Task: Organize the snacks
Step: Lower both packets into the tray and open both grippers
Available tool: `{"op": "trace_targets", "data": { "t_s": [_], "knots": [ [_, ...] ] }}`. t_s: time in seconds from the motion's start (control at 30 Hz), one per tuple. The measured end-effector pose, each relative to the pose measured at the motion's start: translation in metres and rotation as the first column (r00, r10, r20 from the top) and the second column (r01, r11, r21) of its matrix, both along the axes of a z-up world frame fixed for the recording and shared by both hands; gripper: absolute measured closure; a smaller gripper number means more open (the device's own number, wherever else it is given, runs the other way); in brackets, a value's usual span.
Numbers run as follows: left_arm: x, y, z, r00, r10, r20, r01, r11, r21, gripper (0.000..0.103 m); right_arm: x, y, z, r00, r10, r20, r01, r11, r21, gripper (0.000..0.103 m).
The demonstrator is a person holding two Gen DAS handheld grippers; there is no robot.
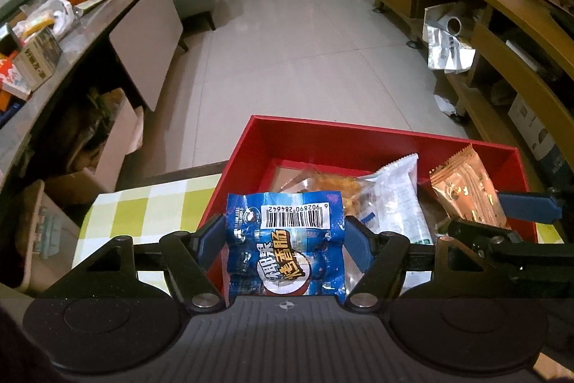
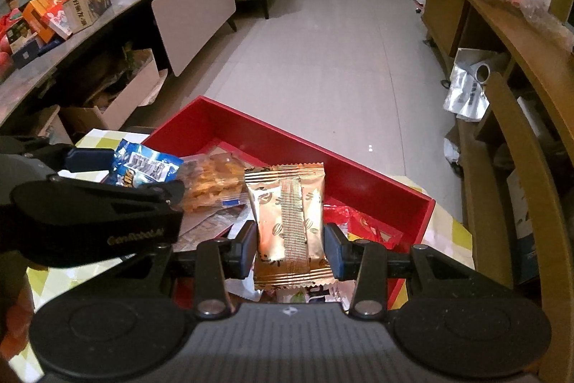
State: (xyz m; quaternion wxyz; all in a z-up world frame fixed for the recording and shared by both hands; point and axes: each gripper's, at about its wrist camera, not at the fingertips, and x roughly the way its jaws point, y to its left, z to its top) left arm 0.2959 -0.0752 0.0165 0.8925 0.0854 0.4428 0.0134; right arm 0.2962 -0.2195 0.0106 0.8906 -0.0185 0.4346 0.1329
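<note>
Snacks are being held over the red box (image 1: 251, 146), one per tool. Left tool (image 1: 285, 241) is clamping the blue packet (image 1: 287, 239) at lower centre; right tool (image 2: 290, 250) is gripping the gold packet (image 2: 287, 214) upright, likely for sorting by compartment. Other packets are lying in the box on the checked table (image 1: 143, 207).

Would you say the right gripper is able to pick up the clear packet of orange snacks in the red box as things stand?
Probably not yet: the right gripper is already shut on the gold packet. The orange snack packet lies uncovered in the red box, but the left gripper crowds it.
</note>
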Motion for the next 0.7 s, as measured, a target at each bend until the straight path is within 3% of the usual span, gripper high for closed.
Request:
{"op": "trace_targets", "data": {
  "t_s": [0.7],
  "knots": [
    [0.016, 0.000, -0.016, 1.000, 0.010, -0.026, -0.010, 1.000, -0.001, 0.027, 0.014, 0.003, -0.021, 0.999, -0.011, -0.034, 0.010, 1.000, -0.020, 0.055]
  ]
}}
